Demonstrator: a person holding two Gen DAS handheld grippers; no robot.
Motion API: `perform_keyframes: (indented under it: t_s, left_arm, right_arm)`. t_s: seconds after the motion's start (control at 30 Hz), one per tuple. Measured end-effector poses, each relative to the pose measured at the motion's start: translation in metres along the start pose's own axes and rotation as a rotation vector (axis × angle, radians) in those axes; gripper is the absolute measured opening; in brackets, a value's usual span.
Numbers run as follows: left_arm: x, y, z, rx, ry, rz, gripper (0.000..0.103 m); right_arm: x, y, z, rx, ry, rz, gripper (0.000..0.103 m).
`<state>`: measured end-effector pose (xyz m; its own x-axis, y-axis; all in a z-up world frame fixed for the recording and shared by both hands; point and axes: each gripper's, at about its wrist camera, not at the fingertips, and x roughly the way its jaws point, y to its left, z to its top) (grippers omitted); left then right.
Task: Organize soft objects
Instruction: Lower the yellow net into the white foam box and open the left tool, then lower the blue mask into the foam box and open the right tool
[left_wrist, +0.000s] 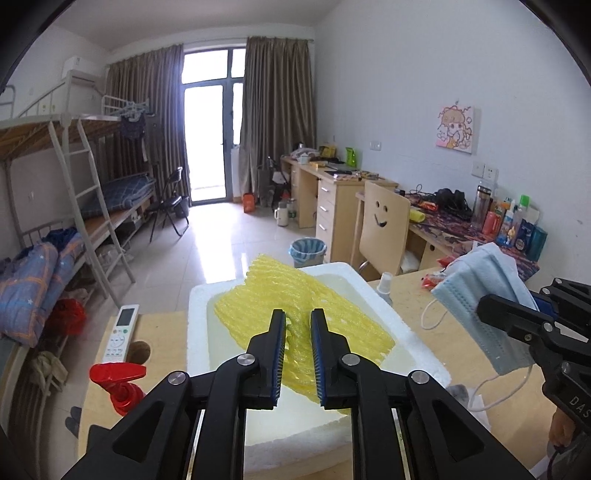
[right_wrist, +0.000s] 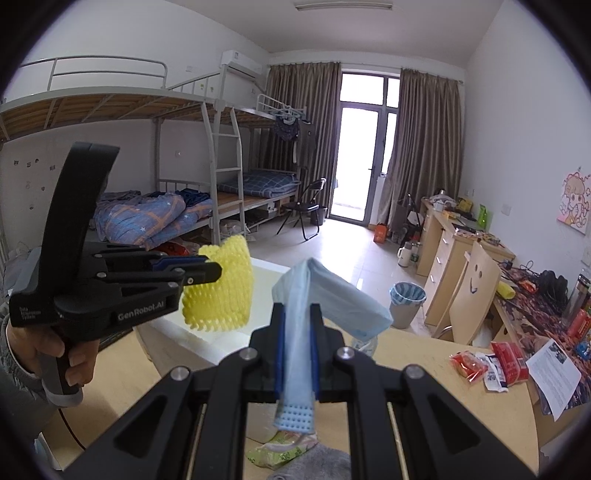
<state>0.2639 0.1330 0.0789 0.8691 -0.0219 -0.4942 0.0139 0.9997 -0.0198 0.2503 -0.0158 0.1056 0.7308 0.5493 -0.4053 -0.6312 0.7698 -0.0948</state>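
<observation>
My left gripper (left_wrist: 297, 320) is shut on a yellow foam net (left_wrist: 317, 306) and holds it over the white foam box (left_wrist: 199, 314). In the right wrist view the net (right_wrist: 225, 291) hangs from the left gripper (right_wrist: 216, 271) above the box (right_wrist: 266, 271). My right gripper (right_wrist: 296, 314) is shut on a light blue face mask (right_wrist: 332, 291), held above the wooden table (right_wrist: 417, 354). The mask (left_wrist: 484, 288) and the right gripper (left_wrist: 491, 306) show at the right of the left wrist view.
A red spray bottle (left_wrist: 118, 384) and a white remote (left_wrist: 121, 332) lie left of the box. Red snack packets (right_wrist: 487, 363) and a paper (right_wrist: 554, 373) lie on the table's right. A green packet (right_wrist: 280, 448) and grey cloth (right_wrist: 314, 465) lie below my right gripper.
</observation>
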Motion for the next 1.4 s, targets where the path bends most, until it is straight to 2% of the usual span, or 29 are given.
perform_keyframes:
  t_s: [0.03,0.1,0.13,0.17,0.23,0.43,0.53,0.93,1.4]
  left_arm:
    - [0.000,0.001,0.000,-0.005,0.006,-0.007,0.022]
    - [-0.001,0.000,0.000,-0.003,0.000,-0.012,0.038]
    - [-0.003,-0.002,0.001,-0.001,-0.005,-0.008,0.055]
    - [-0.005,-0.003,0.001,0.001,-0.017,-0.002,0.067]
    - [-0.010,-0.004,0.001,0.001,-0.042,0.000,0.078]
    - [-0.025,-0.006,0.006,0.006,-0.101,0.004,0.102]
    - [-0.035,-0.005,0.006,-0.001,-0.135,0.019,0.102]
    - [-0.057,-0.001,0.004,0.021,-0.158,0.049,0.102]
    - [-0.077,0.025,-0.007,-0.011,-0.165,0.095,0.102]
  right_arm:
    - [0.000,-0.001,0.000,0.004,0.000,-0.001,0.015]
    - [-0.001,-0.003,0.000,0.007,-0.002,-0.007,0.015]
    - [-0.001,-0.003,0.000,0.008,-0.003,-0.008,0.015]
    - [-0.002,-0.004,0.000,0.012,-0.003,-0.008,0.015]
    - [-0.003,-0.005,0.000,0.013,-0.006,-0.012,0.015]
    - [-0.007,-0.006,-0.001,0.017,-0.011,-0.022,0.015]
    - [-0.010,-0.005,0.003,0.011,-0.018,-0.027,0.015]
    - [-0.016,0.008,0.016,-0.027,-0.052,-0.019,0.015]
    - [0.008,0.025,0.023,-0.045,-0.048,0.035,0.015]
